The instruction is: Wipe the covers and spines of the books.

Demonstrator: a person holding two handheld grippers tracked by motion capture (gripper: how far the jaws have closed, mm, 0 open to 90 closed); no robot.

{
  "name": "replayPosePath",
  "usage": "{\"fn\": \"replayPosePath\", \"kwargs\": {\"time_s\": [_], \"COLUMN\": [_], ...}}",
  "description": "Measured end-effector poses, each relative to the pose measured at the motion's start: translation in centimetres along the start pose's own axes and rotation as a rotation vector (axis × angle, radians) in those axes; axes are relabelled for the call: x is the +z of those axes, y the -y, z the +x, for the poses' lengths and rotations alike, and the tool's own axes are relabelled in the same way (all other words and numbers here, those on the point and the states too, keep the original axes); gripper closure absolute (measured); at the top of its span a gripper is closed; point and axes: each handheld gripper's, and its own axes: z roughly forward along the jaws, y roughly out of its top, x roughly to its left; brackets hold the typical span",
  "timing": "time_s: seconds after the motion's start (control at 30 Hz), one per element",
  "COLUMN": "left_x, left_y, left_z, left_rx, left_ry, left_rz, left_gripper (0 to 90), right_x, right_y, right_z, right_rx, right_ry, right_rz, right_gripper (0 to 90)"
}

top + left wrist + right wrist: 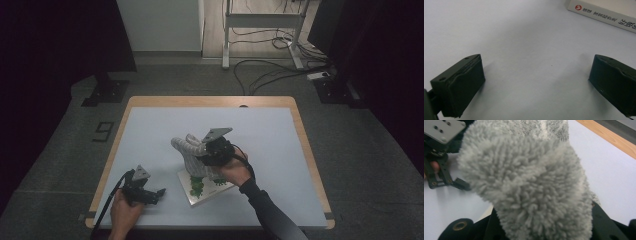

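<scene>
My right gripper (202,156) is shut on a fluffy grey-and-white sock (186,149) and holds it in the air above a white book (202,189) with a green picture on its cover. In the right gripper view the sock (529,185) bulges out between the two black jaws of the gripper (544,230). My left gripper (159,192) rests low on the table near the front left, pointing right toward the book. Its jaws (536,82) stand wide open over bare table. The book's spine (604,16) lies just beyond them.
The pale blue table top (270,145) has a wooden rim (306,145). My left gripper (441,170) also shows behind the sock in the right gripper view. Beyond the table, cables (270,70) and a desk frame (260,30) lie on the floor.
</scene>
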Motion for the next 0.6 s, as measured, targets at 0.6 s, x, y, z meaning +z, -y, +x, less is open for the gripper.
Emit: {"fn": "replayPosePath", "kwargs": {"time_s": [0.6], "left_x": [0.0], "left_y": [0.0], "left_z": [0.0], "left_rx": [0.001], "left_ry": [-0.002], "left_rz": [0.0], "left_gripper": [0.0], "right_x": [-3.7], "right_y": [3.5], "right_z": [-3.0], "right_rx": [0.061], "right_ry": [0.088], "right_rz": [-0.01], "right_gripper": [61.3]}}
